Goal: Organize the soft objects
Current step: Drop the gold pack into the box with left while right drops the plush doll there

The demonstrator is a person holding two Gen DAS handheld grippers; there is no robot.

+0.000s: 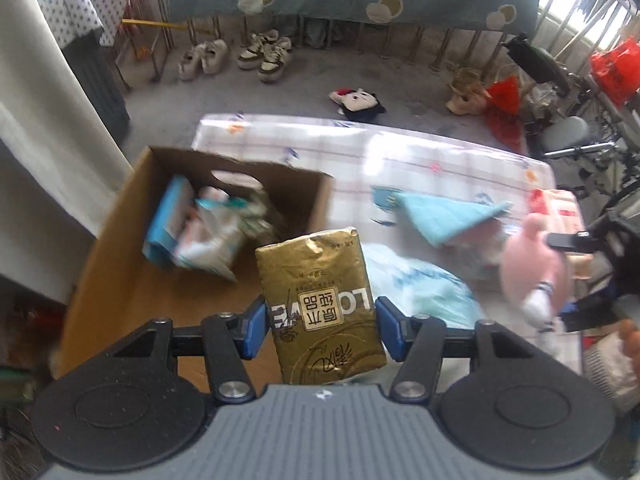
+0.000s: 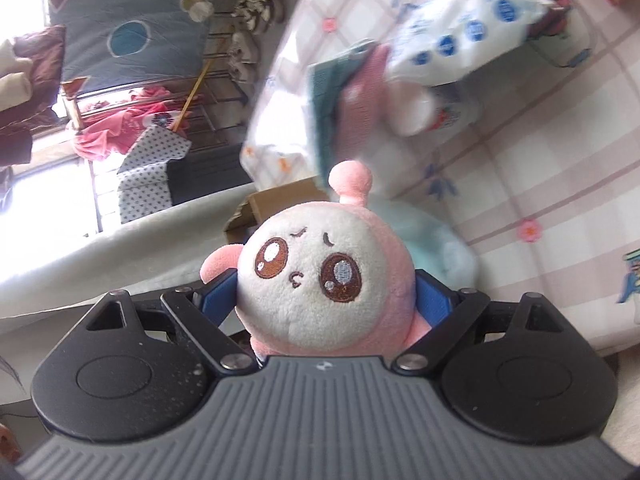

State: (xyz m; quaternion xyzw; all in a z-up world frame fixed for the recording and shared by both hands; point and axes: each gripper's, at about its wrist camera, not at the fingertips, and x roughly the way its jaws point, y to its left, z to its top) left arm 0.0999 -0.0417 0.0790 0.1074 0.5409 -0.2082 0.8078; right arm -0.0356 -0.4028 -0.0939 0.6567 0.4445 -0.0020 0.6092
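My left gripper [image 1: 320, 330] is shut on a gold tissue pack [image 1: 320, 304], held above the edge between an open cardboard box [image 1: 120, 248] and the checked bedsheet [image 1: 420, 160]. The box holds several soft packs [image 1: 200, 228]. My right gripper [image 2: 324, 300] is shut on a pink and white plush toy [image 2: 316, 280]; the toy also shows in the left wrist view [image 1: 532, 268], held above the bed at the right. A light blue cloth [image 1: 444, 216] and a pale blue plastic pack [image 1: 420, 284] lie on the bed.
A white and blue wipes pack [image 2: 468, 28] and a green-edged pink item [image 2: 344, 92] lie on the bed. On the floor beyond are a black-haired plush doll [image 1: 360, 102], shoes [image 1: 236, 54], red bags [image 1: 504, 104] and a bicycle at the right.
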